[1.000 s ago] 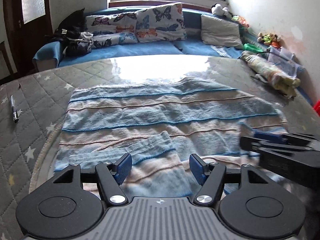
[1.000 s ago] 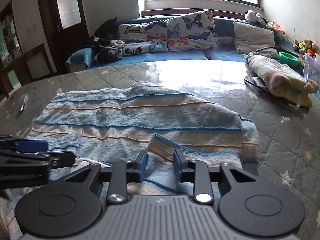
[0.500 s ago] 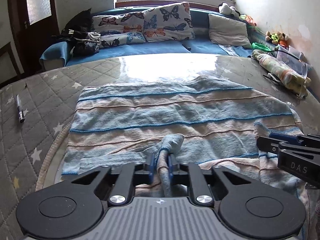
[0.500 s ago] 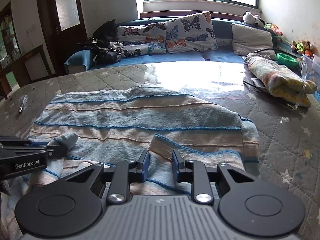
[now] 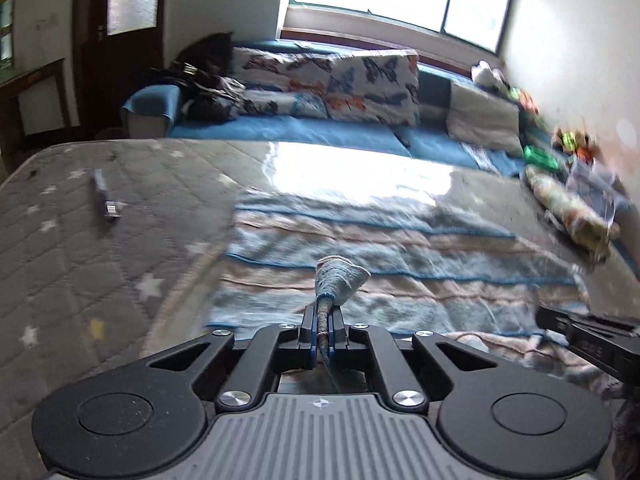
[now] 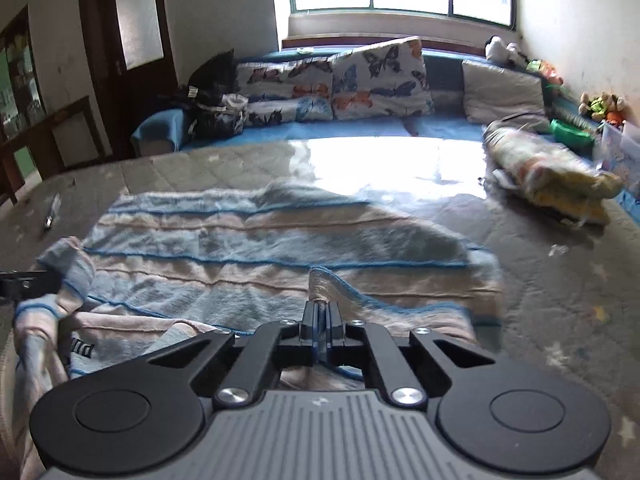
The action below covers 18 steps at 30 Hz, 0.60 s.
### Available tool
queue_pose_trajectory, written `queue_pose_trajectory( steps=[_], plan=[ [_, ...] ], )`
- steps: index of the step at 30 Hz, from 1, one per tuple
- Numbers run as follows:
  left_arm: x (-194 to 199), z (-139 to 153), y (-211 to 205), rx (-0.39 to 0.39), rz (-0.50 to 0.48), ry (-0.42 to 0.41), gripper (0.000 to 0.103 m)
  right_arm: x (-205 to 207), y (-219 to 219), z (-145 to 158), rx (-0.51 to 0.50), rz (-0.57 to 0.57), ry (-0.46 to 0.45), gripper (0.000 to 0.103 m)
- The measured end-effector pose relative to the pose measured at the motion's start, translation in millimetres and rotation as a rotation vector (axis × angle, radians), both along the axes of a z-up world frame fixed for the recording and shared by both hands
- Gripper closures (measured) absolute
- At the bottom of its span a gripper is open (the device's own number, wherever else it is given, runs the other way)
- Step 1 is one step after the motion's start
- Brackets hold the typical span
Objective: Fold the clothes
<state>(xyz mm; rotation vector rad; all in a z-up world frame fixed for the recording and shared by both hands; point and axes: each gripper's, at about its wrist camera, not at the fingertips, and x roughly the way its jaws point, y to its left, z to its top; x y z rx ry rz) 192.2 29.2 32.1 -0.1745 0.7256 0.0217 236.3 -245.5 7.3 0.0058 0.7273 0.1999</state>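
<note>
A blue, pink and grey striped knit garment [image 5: 400, 248] lies spread flat on the grey star-quilted mattress [image 5: 100, 264]. My left gripper [image 5: 322, 320] is closing its jaws on a pinched fold of the near hem, and a cone of cloth sticks up between the pads. My right gripper [image 6: 320, 312] is closing on the turned-up right corner of the same garment [image 6: 260, 248], pads pressed on the cloth edge. The right gripper [image 5: 592, 340] shows at the right edge of the left wrist view. The left gripper [image 6: 24, 280] shows at the left edge of the right wrist view, holding lifted cloth.
A pen [image 5: 105, 196] lies on the mattress to the left of the garment. A rolled floral blanket [image 6: 548, 168] sits at the far right. Behind is a blue sofa with butterfly pillows [image 6: 360, 76], and soft toys along the right wall.
Both grippers went from open to shut on the near hem. The left one has lifted its fold and swung left, and its view is blurred; the right one stayed in place.
</note>
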Motion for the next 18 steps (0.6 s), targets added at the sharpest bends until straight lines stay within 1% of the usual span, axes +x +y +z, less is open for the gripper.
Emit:
queue_pose_trajectory(
  steps=[5, 10, 13, 18],
  plan=[
    [-33, 15, 31, -0.039, 0.068, -0.050, 0.098, -30, -17, 23, 0.038, -0.034, -0.065, 0.101],
    [-70, 21, 61, -0.075, 0.119, -0.075, 0.098, -71, -44, 45, 0.095, -0.079, -0.122, 0.101],
    [-88, 20, 74, -0.085, 0.142, -0.081, 0.099, -92, -53, 51, 0.102, -0.104, -0.145, 0.101],
    [-115, 17, 91, -0.116, 0.179, -0.084, 0.099, -131, -78, 58, 0.142, -0.158, -0.180, 0.101]
  ],
)
